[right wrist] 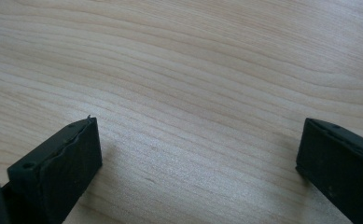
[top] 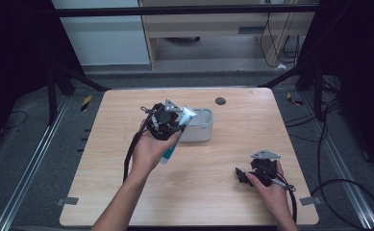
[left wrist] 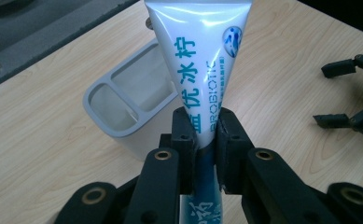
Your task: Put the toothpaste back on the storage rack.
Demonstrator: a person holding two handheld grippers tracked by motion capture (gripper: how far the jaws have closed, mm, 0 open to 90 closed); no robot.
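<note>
A toothpaste tube (left wrist: 195, 60) is clamped in the left gripper (left wrist: 202, 135) above a grey two-compartment holder (left wrist: 123, 100). The right gripper (right wrist: 198, 154) is held wide open and empty over the wooden table (right wrist: 193, 70).

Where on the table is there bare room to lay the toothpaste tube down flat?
Bare wood lies between the grey holder and the right gripper, open on the table, and along the near-left edge beside the forearm. It is crowded at the holder, where the left gripper grips the toothpaste tube.
</note>
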